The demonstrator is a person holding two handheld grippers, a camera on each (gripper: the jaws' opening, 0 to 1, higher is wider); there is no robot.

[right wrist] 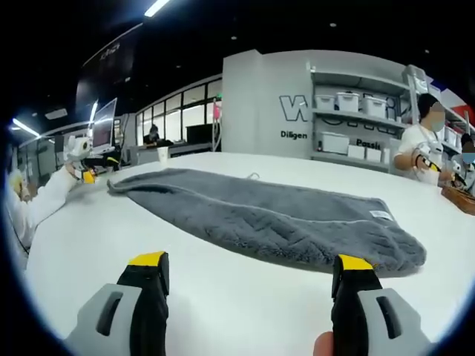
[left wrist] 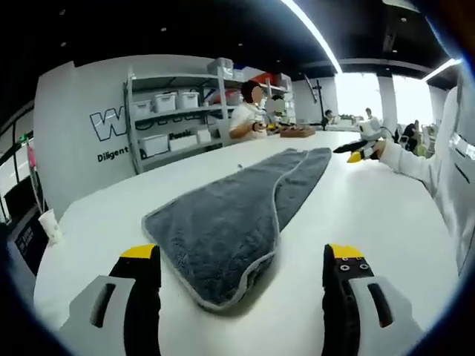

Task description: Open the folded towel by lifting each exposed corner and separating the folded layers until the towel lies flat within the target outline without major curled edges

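Approaching stage: both your grippers, left gripper (left wrist: 241, 278) and right gripper (right wrist: 252, 278), have jaws wide and empty, gray towel (left wrist: 237, 211) lies folded lengthwise on the white table (left wrist: 371, 215), so next pinch a near corner's top layer.

Wall lettering (left wrist: 111, 126) is cut short by the shelf (left wrist: 178, 111) in the left gripper view. The towel (right wrist: 274, 215) is folded, so its underlayers are hidden. At the table's (right wrist: 74, 245) far edge, the other gripper (right wrist: 78, 159) is too small to judge.
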